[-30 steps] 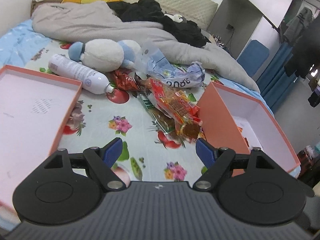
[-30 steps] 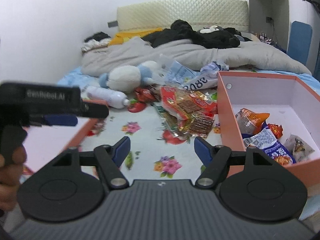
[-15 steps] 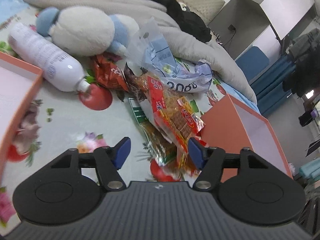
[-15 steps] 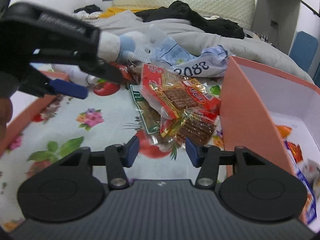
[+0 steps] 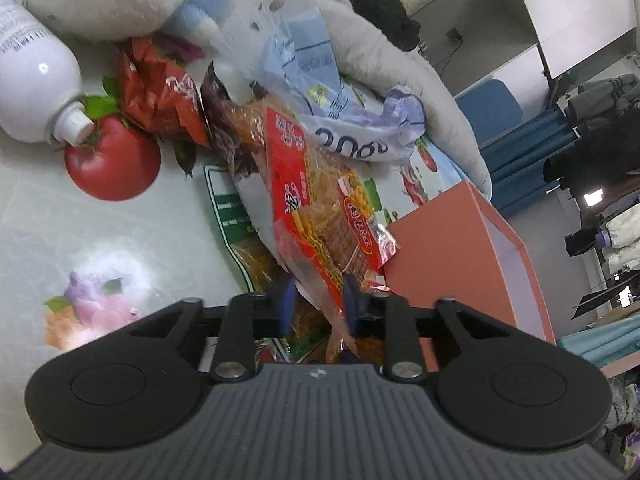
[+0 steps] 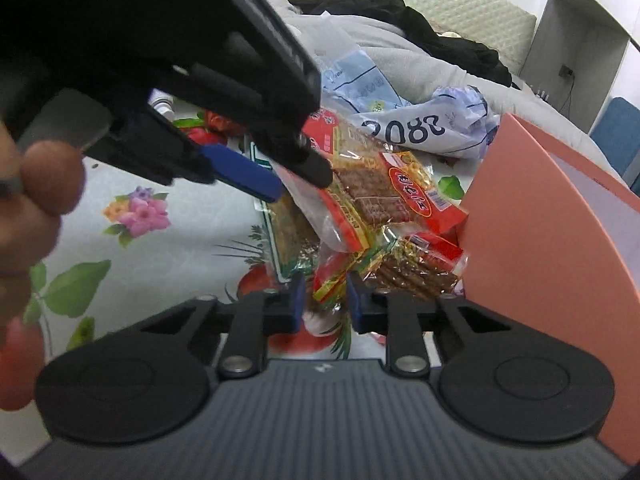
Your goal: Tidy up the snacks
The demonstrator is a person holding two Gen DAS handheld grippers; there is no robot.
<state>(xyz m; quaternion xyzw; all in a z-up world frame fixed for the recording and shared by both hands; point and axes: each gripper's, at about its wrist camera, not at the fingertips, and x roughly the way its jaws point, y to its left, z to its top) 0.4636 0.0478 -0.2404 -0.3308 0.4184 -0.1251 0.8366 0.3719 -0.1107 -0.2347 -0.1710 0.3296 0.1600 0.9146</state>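
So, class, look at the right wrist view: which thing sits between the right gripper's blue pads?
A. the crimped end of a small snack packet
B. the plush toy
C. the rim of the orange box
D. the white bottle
A: the right gripper is closing with the crimped red-and-gold end of the small snack packet between its pads, beside the orange box.

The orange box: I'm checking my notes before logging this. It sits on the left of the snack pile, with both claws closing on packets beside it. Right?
Not quite. The orange box sits on the right of the snack pile, not the left, as the right wrist view shows. The rest holds: the right claw is closing on a gold-edged packet, and the left claw on the big red packet beside it.
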